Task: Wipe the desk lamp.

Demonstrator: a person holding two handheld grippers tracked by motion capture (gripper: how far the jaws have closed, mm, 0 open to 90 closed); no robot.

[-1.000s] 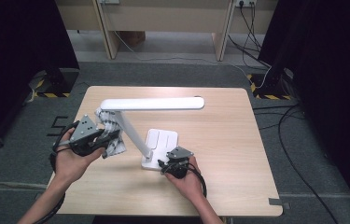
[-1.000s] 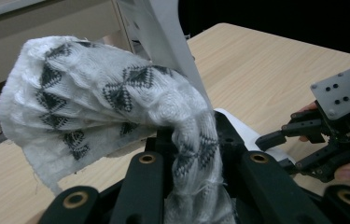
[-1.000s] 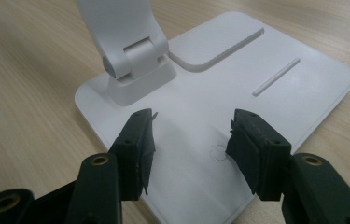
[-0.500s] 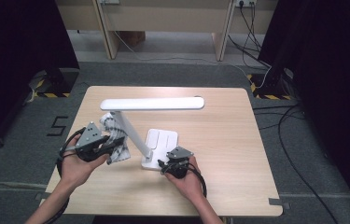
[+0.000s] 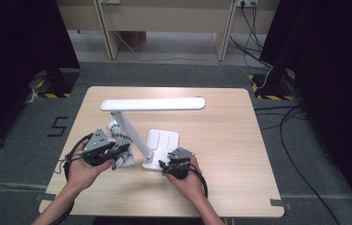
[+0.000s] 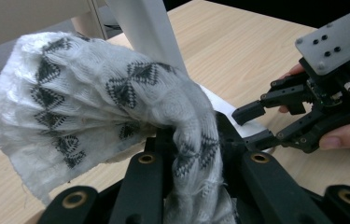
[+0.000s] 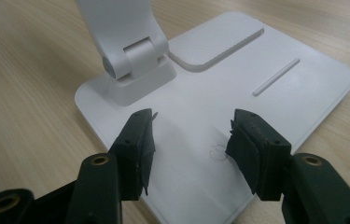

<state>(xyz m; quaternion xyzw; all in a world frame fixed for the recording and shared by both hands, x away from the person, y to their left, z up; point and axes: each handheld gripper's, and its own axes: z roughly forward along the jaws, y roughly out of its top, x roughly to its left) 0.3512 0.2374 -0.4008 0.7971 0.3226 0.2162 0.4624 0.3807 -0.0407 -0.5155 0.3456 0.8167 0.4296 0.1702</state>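
Left gripper (image 5: 117, 151), clamped on white knitted cloth with black diamond pattern (image 6: 98, 107), now lower beside white desk lamp's arm (image 5: 131, 133); wiping apparently imminent. Right gripper (image 7: 191, 140), jaws open, empty, over lamp base (image 7: 303, 79).

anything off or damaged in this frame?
Nothing damaged or spilled. The white desk lamp stands upright on the table. The patterned knit cloth is bunched in the left tool, as gripped fabric would. The right tool is open over the lamp base.
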